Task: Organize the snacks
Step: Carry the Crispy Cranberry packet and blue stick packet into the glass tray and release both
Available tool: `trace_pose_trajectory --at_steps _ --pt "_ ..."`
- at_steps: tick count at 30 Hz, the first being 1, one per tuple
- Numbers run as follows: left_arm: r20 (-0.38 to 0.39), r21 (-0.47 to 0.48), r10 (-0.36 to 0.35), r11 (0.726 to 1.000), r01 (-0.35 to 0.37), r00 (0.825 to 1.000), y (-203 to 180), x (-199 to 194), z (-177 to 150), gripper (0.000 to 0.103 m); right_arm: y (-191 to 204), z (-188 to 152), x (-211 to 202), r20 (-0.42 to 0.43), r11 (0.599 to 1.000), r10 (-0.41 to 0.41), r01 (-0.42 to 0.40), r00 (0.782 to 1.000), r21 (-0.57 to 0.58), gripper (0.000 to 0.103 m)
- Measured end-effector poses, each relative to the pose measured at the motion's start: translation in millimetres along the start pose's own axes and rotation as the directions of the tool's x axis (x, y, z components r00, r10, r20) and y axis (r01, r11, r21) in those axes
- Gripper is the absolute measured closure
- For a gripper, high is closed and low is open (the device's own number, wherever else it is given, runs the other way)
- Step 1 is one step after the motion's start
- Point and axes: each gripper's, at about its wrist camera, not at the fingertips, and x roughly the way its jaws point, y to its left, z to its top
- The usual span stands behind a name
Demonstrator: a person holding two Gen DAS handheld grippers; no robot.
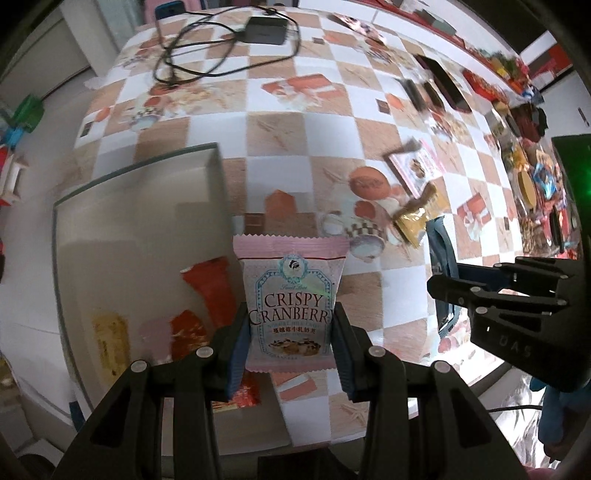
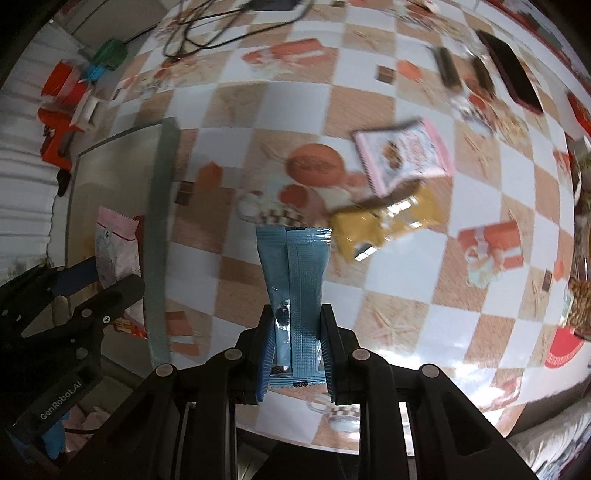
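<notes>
My left gripper [image 1: 291, 325] is shut on a pink "Crispy Cranberry" packet [image 1: 291, 295], held upright just right of the clear bin [image 1: 147, 162]. The bin holds red [image 1: 210, 288], yellow [image 1: 110, 343] and pink snack packets. My right gripper [image 2: 295, 332] is shut on a blue packet [image 2: 295, 280], held upright above the table. In the right wrist view the left gripper [image 2: 92, 284] holds the pink packet [image 2: 114, 251] over the bin [image 2: 162, 221]. A second pink packet [image 2: 402, 155] and a yellow packet [image 2: 384, 218] lie on the table.
The checkered tablecloth [image 1: 295, 129] covers the table. A black adapter with cables [image 1: 266, 29] lies at the far side. Dark bars [image 2: 447, 66] and a dark box [image 2: 513, 74] lie far right. Many more snacks [image 1: 535, 177] pile at the right edge.
</notes>
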Motion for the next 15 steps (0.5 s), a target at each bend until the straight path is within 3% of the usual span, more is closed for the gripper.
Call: trace_pose_trajectory --at_steps 15 --pt "0.051 -0.128 0.009 0.992 -0.002 0.999 63 -20 -13 0.059 79 19 3 0.017 0.99 -0.006 0.008 1.0 -0.137 0.079"
